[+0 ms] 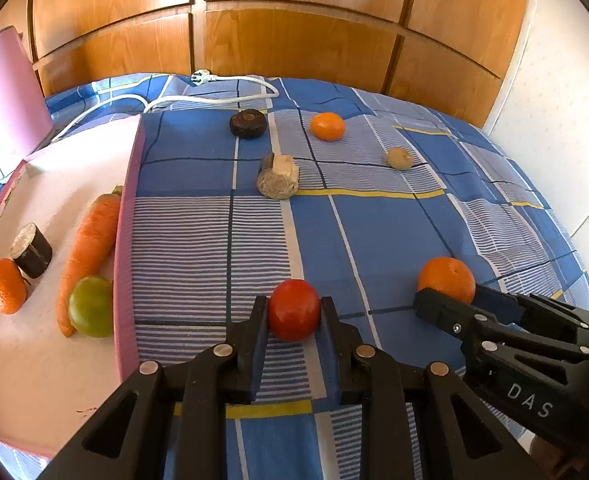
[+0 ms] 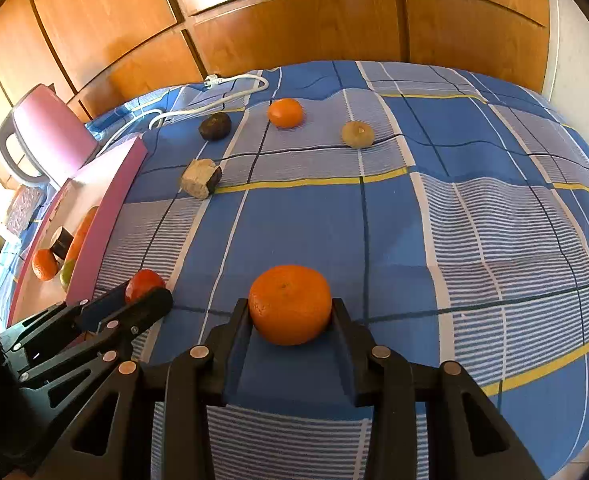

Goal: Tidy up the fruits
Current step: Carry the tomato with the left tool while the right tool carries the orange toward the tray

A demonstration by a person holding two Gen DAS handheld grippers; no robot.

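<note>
My left gripper is shut on a red tomato, low over the blue checked bedspread, just right of the pink box. My right gripper is shut on an orange mandarin; it also shows in the left wrist view. The left gripper with the tomato shows at the left of the right wrist view. Inside the box lie a carrot, a green fruit, a mandarin and a dark cylinder.
Further back on the bed lie another mandarin, a dark round fruit, a brown cut piece and a small tan fruit. A white cable with a plug runs along the far edge. A wooden wardrobe stands behind.
</note>
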